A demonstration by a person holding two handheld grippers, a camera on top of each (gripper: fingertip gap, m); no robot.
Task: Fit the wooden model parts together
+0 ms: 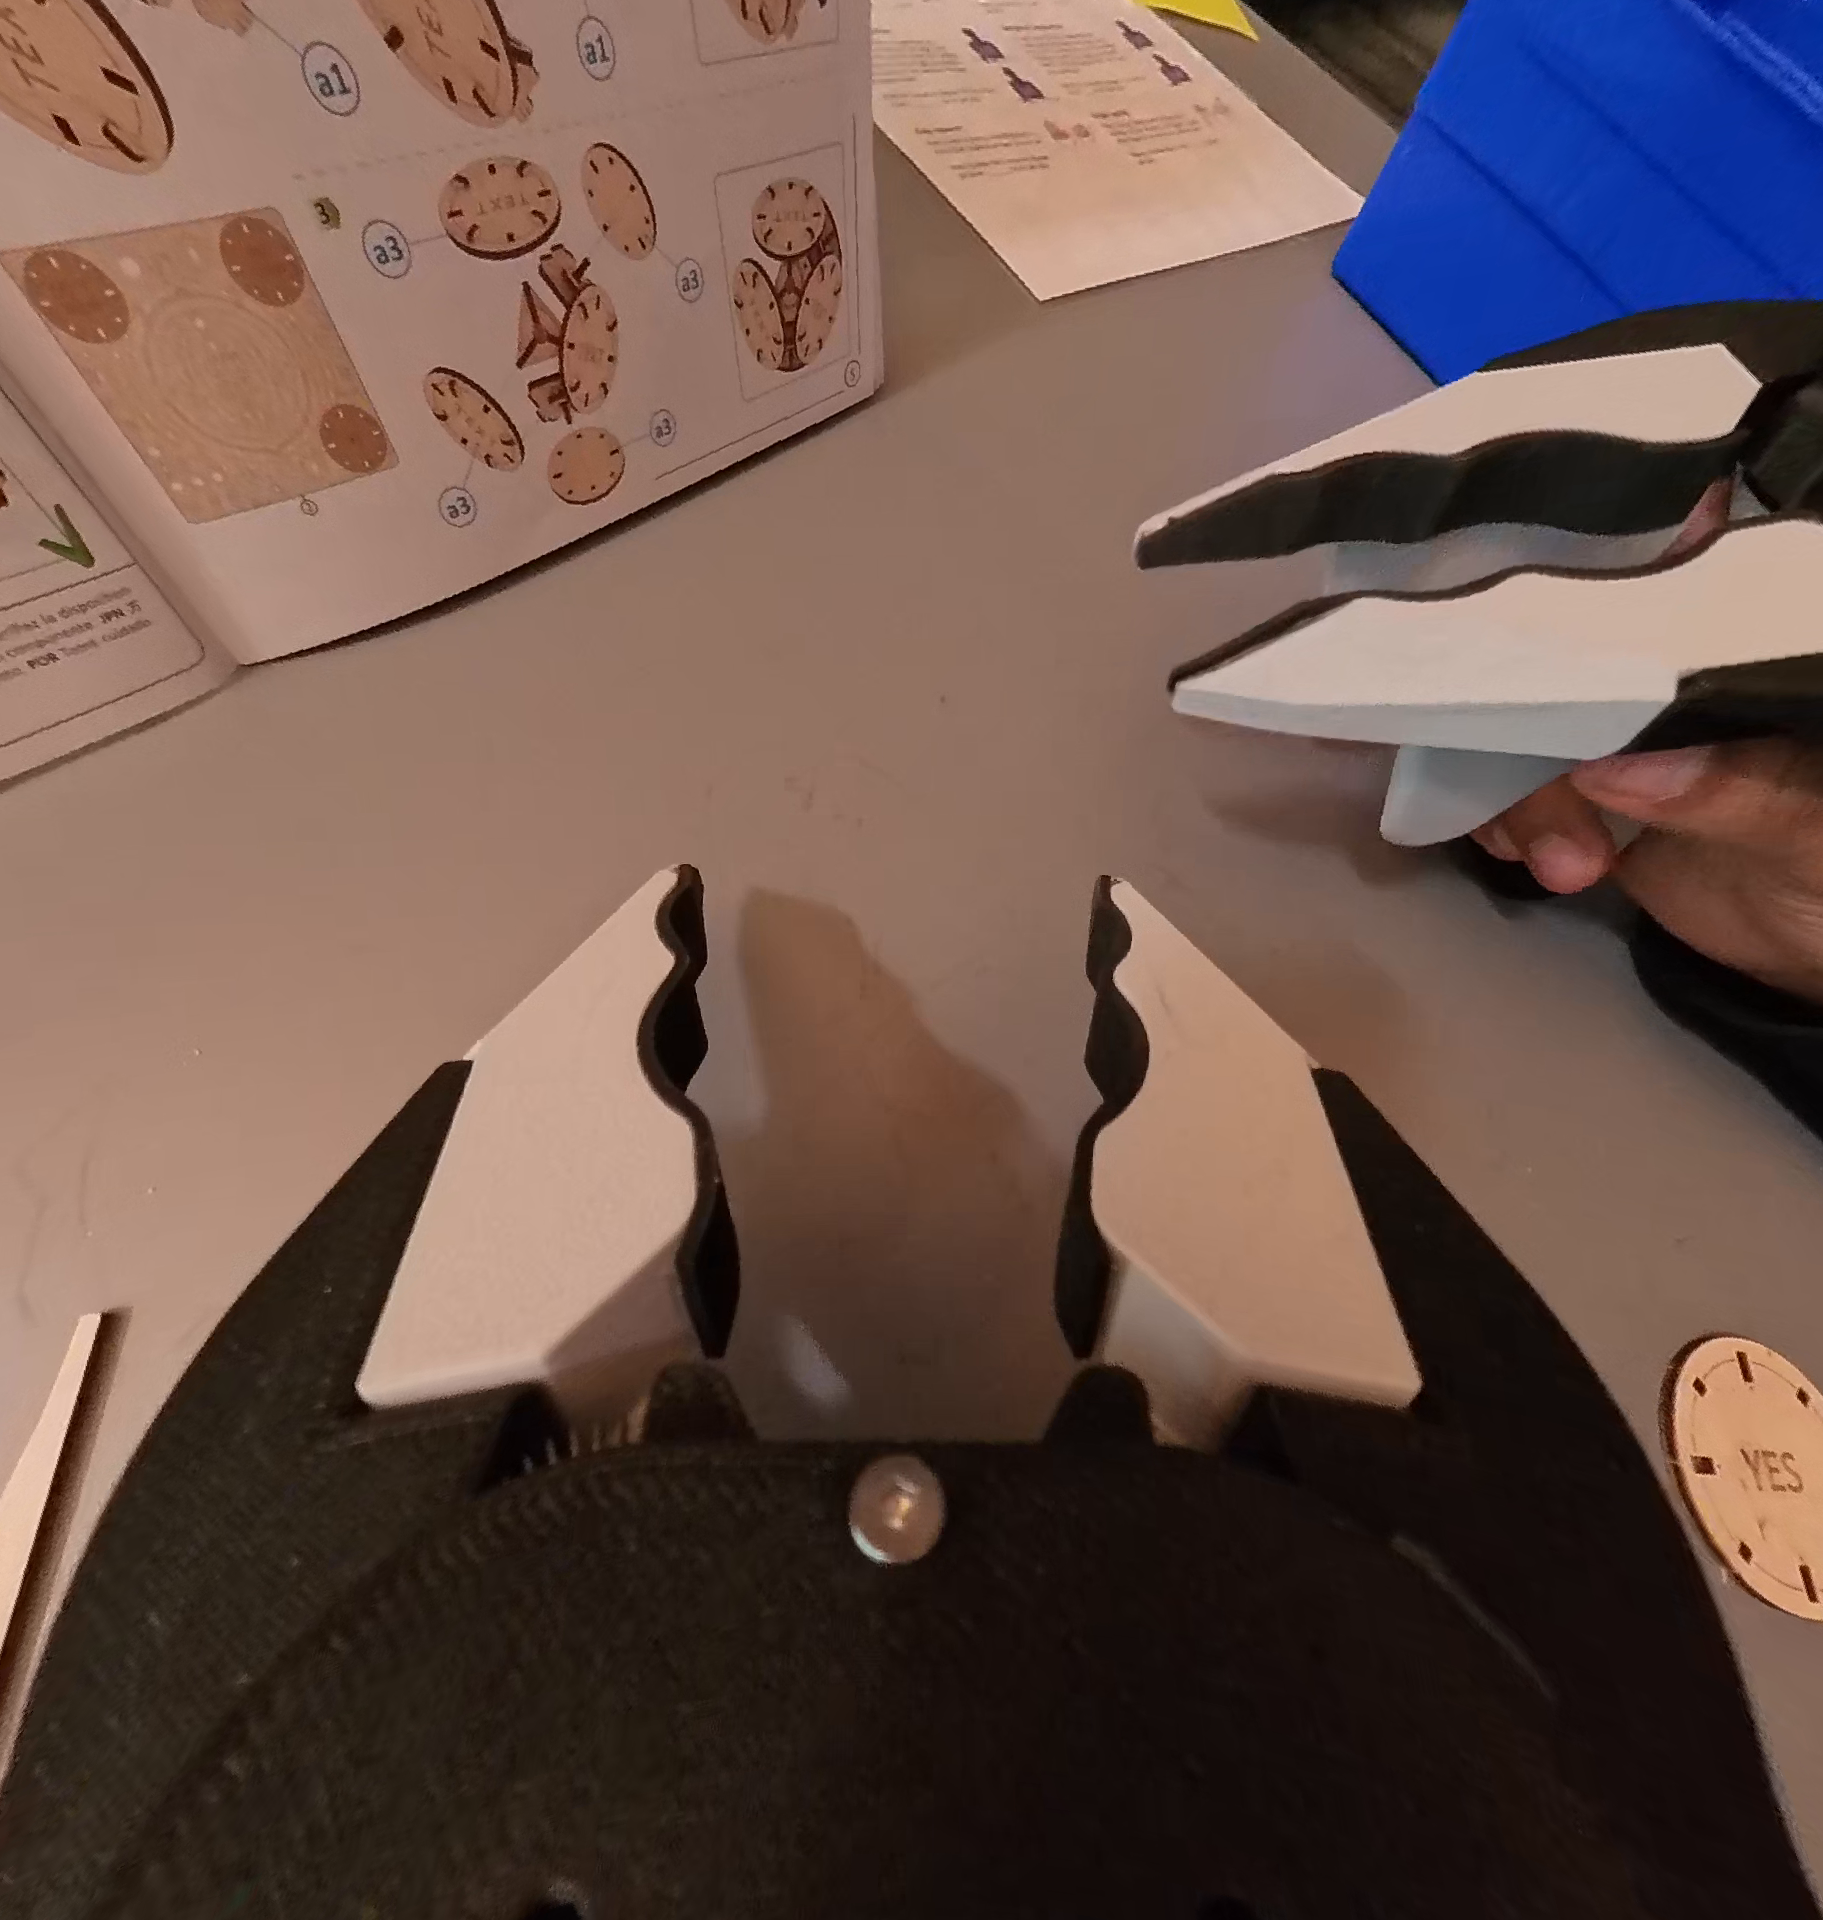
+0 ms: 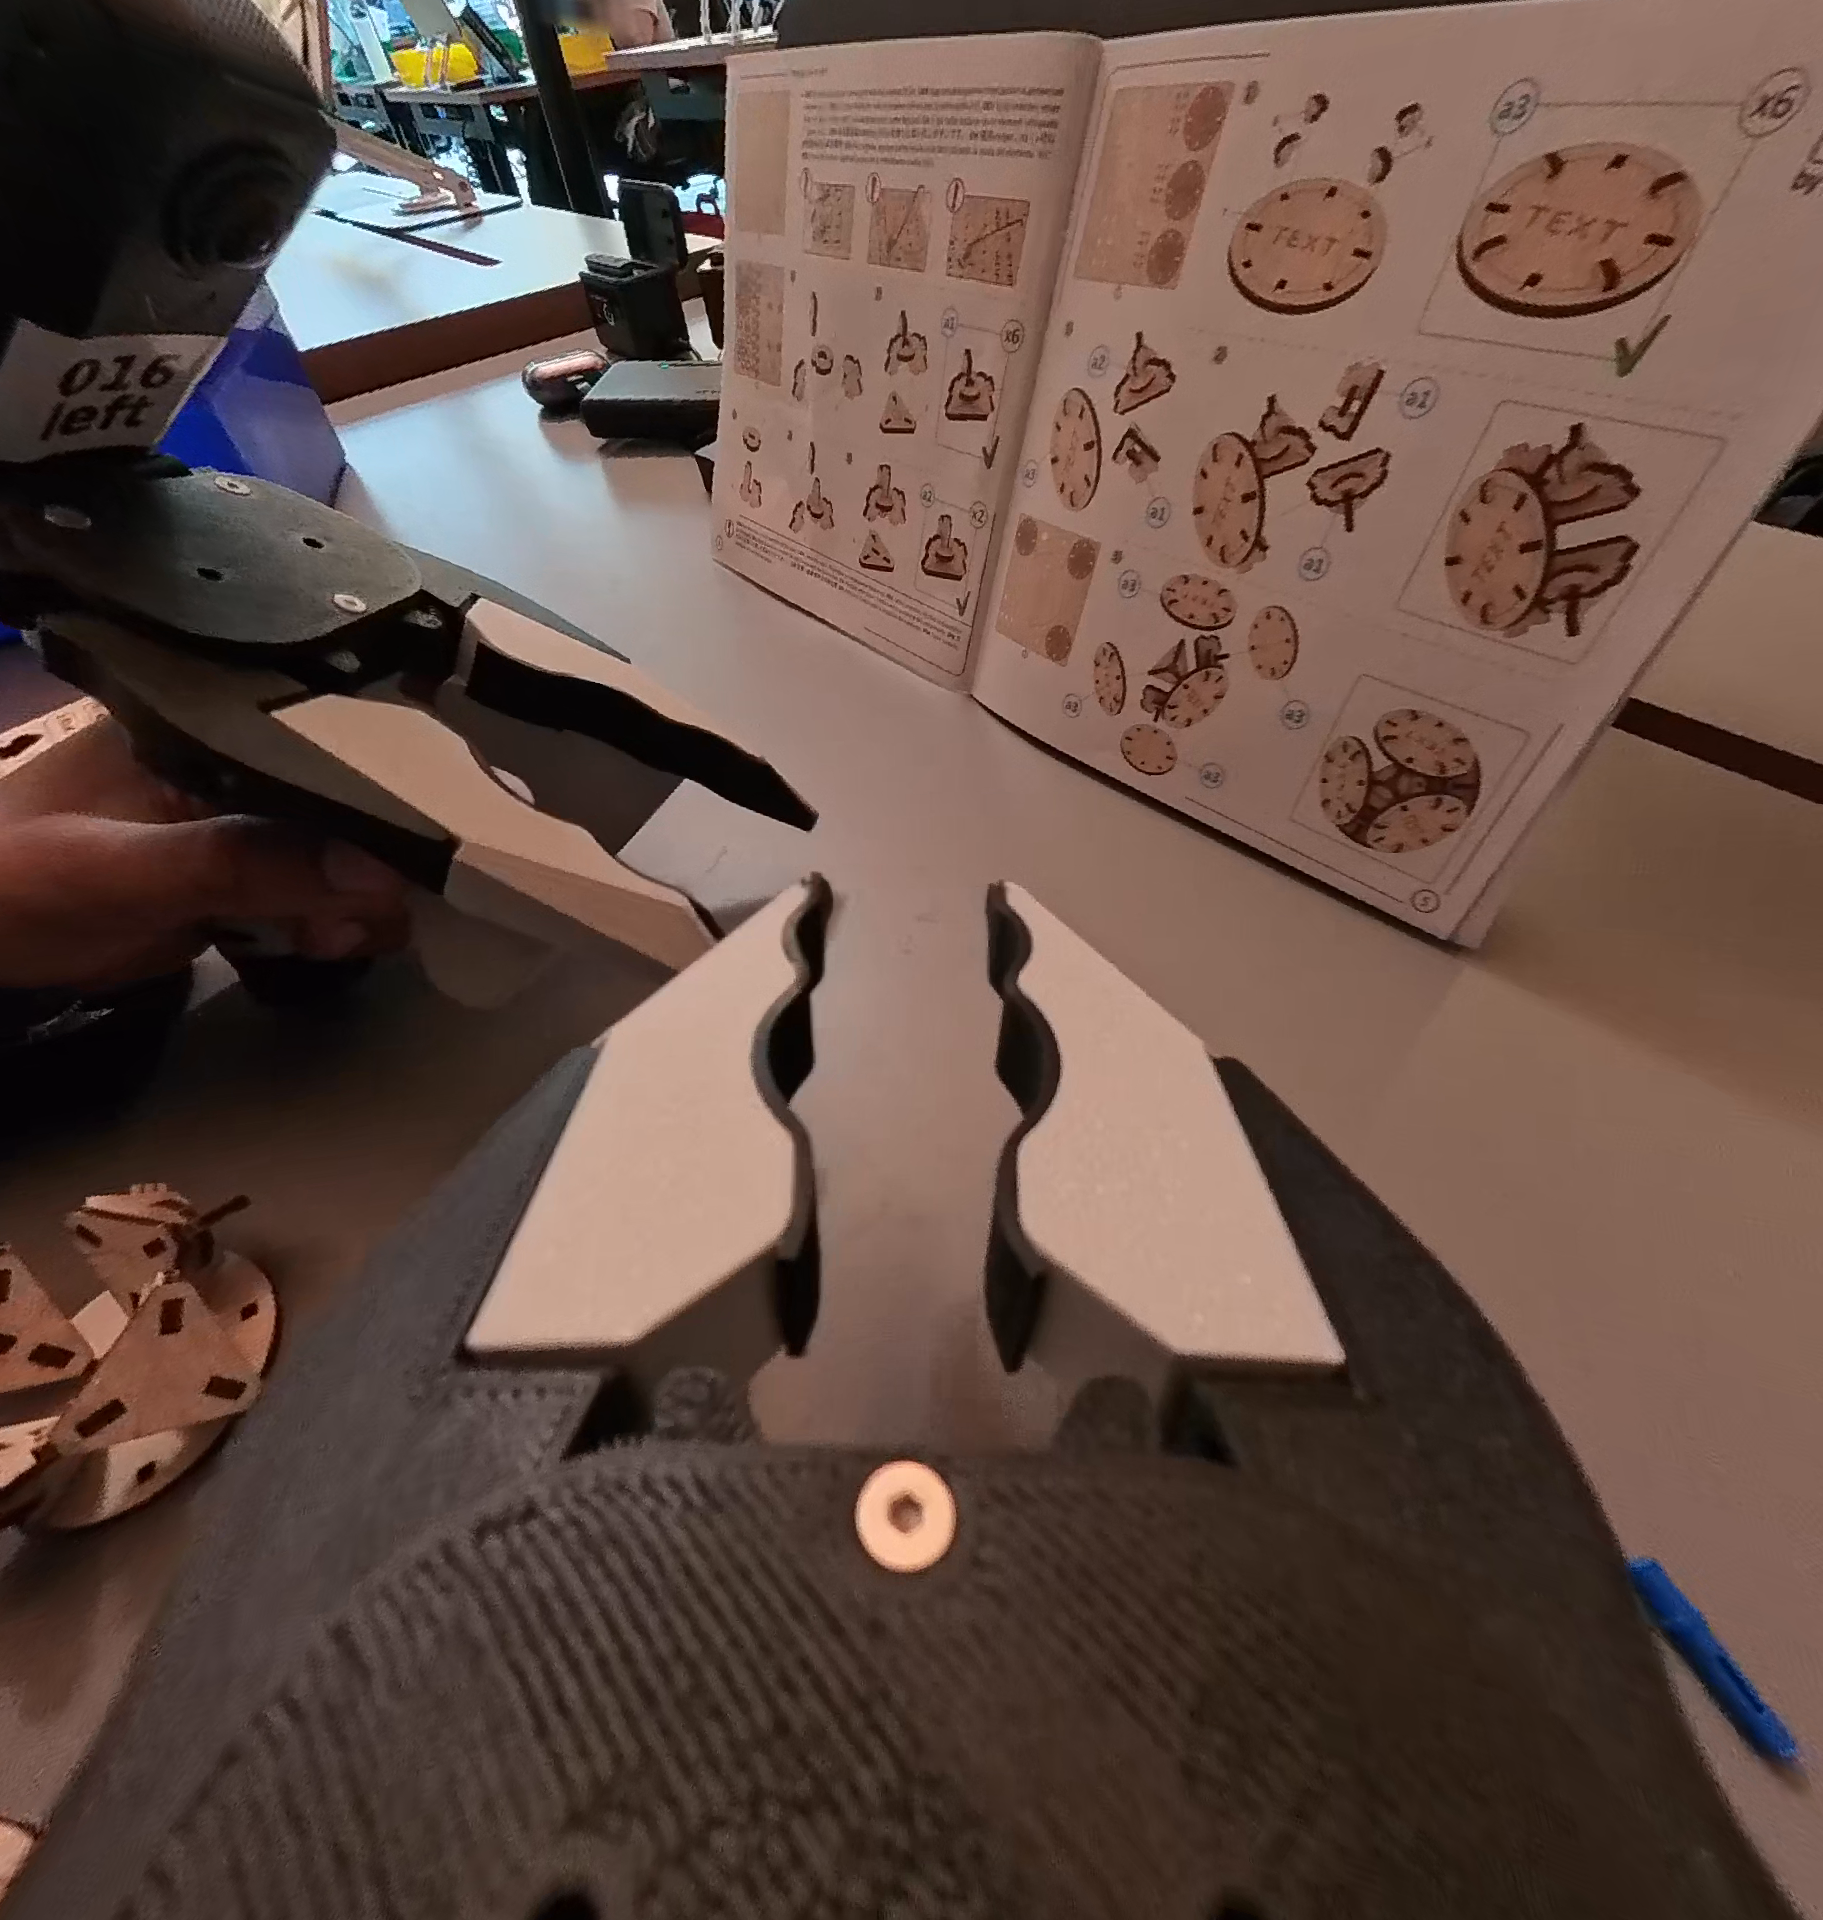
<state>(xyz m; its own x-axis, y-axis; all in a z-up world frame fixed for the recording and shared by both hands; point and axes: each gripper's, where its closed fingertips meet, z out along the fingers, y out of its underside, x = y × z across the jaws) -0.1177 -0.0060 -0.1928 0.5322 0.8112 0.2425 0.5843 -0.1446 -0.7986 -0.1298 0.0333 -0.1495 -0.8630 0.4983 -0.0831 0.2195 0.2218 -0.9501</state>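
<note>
Left tool [image 1: 891, 883] was seen with jaws spread wide over bare grey desk [image 1: 886, 675], nothing between the pads. Right tool [image 2: 907, 894] was held partly open, also on nothing, its tips near the left tool's.

A round wooden disc [image 1: 1764, 1481] lay flat on the desk at lower right of the left wrist view, beside the left tool's body. It was noted as pale laser-cut plywood with dark slots round its rim and engraved lettering. It was judged light, thin, stiff and somewhat brittle at the slots; best taken by opposite edges.

A cluster of slotted wooden pieces [image 2: 107, 1340] was recorded at lower left of the right wrist view. An open instruction booklet [image 2: 1250, 416] stood behind.
</note>
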